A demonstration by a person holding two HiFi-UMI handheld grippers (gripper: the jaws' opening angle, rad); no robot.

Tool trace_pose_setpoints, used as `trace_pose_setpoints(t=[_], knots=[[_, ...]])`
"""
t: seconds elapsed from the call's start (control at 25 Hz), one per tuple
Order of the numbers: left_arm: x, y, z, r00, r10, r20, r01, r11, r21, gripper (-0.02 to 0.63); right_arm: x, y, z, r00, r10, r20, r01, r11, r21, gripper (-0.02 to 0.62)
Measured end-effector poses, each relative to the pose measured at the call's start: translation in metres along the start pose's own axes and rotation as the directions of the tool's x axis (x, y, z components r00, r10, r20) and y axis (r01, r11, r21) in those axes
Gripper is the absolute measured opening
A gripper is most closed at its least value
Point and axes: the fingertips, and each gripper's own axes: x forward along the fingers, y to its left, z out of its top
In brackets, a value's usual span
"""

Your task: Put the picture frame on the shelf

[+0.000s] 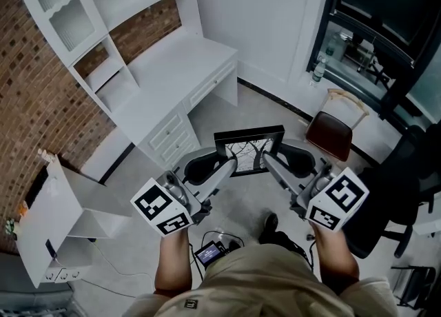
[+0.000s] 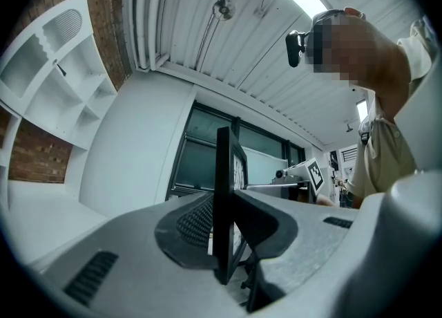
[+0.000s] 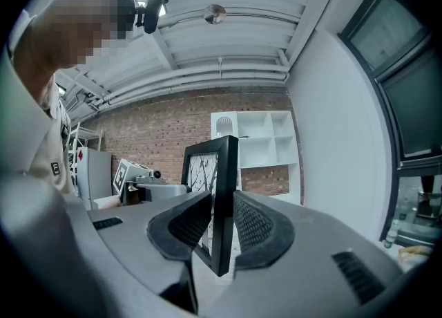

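A black picture frame point(image 1: 249, 149) with a branch print hangs in the air in front of me, held by its two side edges. My left gripper point(image 1: 230, 165) is shut on its left edge and my right gripper point(image 1: 268, 161) on its right edge. In the left gripper view the frame point(image 2: 224, 192) stands edge-on, pinched between the ribbed pads, with the right gripper point(image 2: 307, 177) behind it. The right gripper view shows the frame point(image 3: 222, 185) clamped the same way. The white shelf unit point(image 1: 89, 26) stands on a white desk point(image 1: 172, 74), ahead and to the left.
A brown chair point(image 1: 332, 131) stands ahead on the right by a dark window. A black office chair point(image 1: 406, 191) is close on the right. A white cabinet point(image 1: 58, 222) lies on the floor at left, against the brick wall point(image 1: 27, 95). Cables trail by my feet.
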Motion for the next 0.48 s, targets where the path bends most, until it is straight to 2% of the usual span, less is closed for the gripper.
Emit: trace_pose_setpoints(t=[0.28, 0.48], knots=[[0.054, 0.038, -0.006, 0.999, 0.037, -0.021, -0.037, 0.999, 0.000, 0.087, 0.014, -0.066, -0.002, 0.999, 0.033, 0.011, -0.033, 0.999, 0.016, 0.095], [0.120, 0.080, -0.013, 0.997, 0.069, -0.037, -0.069, 0.998, 0.002, 0.087, 0.025, -0.145, -0.003, 0.997, 0.066, 0.026, -0.067, 0.997, 0.030, 0.095]])
